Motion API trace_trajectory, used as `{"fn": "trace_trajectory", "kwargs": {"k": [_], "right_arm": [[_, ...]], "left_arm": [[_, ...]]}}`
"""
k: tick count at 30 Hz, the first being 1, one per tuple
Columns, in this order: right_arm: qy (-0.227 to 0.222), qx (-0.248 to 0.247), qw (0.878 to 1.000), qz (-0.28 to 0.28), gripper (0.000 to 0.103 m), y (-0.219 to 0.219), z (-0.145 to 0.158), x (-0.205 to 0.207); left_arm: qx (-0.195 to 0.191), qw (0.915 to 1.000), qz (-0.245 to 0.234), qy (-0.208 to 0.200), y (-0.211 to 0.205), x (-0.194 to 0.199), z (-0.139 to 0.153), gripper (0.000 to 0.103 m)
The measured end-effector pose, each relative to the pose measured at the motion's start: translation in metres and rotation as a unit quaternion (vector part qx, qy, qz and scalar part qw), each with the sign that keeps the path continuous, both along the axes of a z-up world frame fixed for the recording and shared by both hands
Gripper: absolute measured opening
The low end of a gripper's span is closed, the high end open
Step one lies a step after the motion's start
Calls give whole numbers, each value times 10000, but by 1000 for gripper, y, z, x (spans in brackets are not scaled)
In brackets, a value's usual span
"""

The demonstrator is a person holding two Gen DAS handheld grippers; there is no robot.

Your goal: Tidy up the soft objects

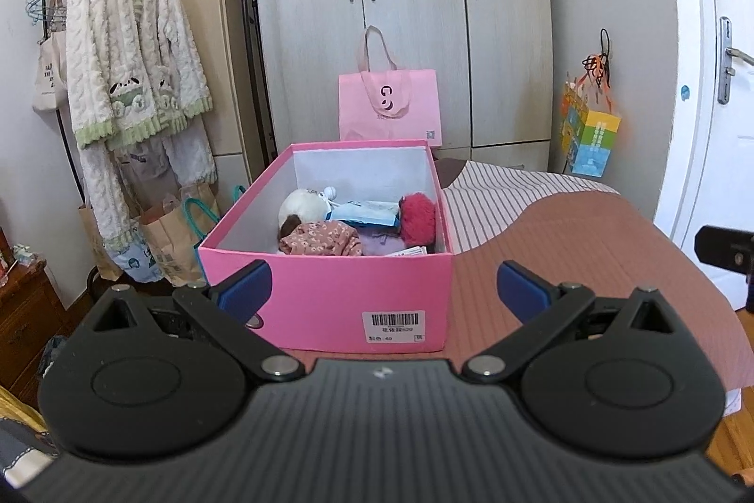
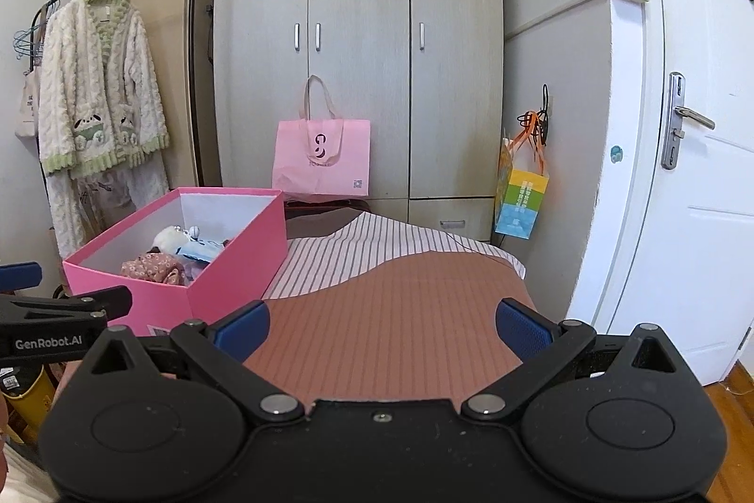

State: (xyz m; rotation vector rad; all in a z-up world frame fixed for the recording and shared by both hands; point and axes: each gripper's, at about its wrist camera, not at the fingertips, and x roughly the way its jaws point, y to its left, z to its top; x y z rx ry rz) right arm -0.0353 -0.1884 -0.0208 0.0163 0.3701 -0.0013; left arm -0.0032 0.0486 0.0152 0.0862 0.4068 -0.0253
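Left gripper (image 1: 384,288) gapes wide with nothing in it, and the pink box (image 1: 330,291) sits just ahead of its fingertips, filled with a white plush (image 1: 301,206), a red fuzzy toy (image 1: 418,215) and a floral cloth (image 1: 320,243). Right gripper (image 2: 382,326) is spread wide and bare too, box ahead to its left on the striped mat (image 2: 400,314).

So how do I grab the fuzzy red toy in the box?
Come straight down from above with open jaws. The red toy sits against the pink box's right wall, so a sideways reach is blocked. Pinch its rounded fluffy top, which sticks up above the things beside it.
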Motion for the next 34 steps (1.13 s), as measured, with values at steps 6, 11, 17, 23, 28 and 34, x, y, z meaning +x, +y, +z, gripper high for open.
{"fn": "trace_trajectory", "kwargs": {"k": [6, 11, 17, 23, 28, 34], "right_arm": [[-37, 5, 10000, -13, 103, 0, 0, -1], [-96, -64, 9999, -36, 103, 1, -5, -5], [-86, -75, 9999, -60, 103, 0, -7, -5], [-96, -40, 9999, -69, 103, -3, -4, -8], [30, -64, 9998, -175, 103, -1, -4, -5], [91, 7, 9999, -128, 103, -2, -7, -4]], "left_arm": [[-17, 9999, -98, -42, 0, -4, -1, 103], [-23, 9999, -124, -39, -1, -6, -2, 103], [-45, 9999, -100, -39, 0, -9, -3, 103], [-22, 10000, -70, -9, 0, -8, -4, 103], [45, 9999, -29, 139, 1, -4, -7, 103], [-7, 9999, -55, 159, 4, -4, -6, 103]]}}
